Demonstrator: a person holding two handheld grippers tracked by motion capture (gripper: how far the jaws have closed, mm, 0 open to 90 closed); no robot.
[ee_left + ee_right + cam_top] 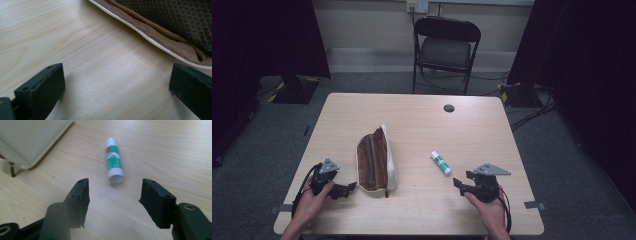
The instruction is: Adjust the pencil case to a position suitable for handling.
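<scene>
Brown pouch lies near the tabletop centre, apparently unzipped, mesh lining showing. Glue stick lies on its side right of the pouch, apart from it. Left tongs released, just left of the pouch's near end. Right tongs released, empty, right of the pouch, just short of the stick.
</scene>
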